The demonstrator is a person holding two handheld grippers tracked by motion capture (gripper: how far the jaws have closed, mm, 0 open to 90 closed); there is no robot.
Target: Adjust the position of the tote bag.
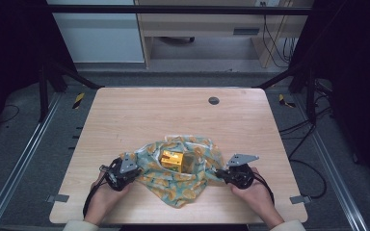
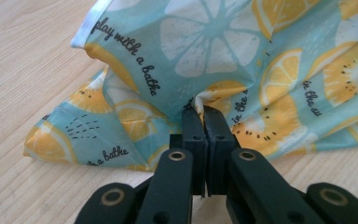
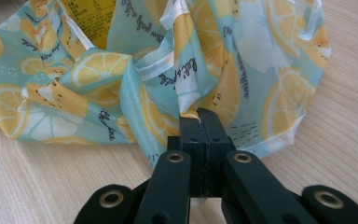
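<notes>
left claw (image 1: 136, 174) clamped on cloth (image 1: 192, 168) edge | right claw (image 1: 220, 172) clamped on opposite edge | I hold both to wrap yellow box (image 1: 172, 160), frame centre, on tabletop (image 1: 173, 110)

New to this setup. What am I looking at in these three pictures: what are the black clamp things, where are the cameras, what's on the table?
No robot here: a person holds a two-jaw hand gripper in each hand. The high view looks down on a wooden table from above the person's side, with the left gripper at the left and the right gripper at the right. The other two pictures come from cameras riding on each gripper, looking along its black jaws.

On the table lies a teal cloth printed with lemon slices, bunched around a yellow box. Both grippers are shut, each pinching the cloth: the left gripper holds a fold, and the right gripper holds the cloth near its white hem.
</notes>
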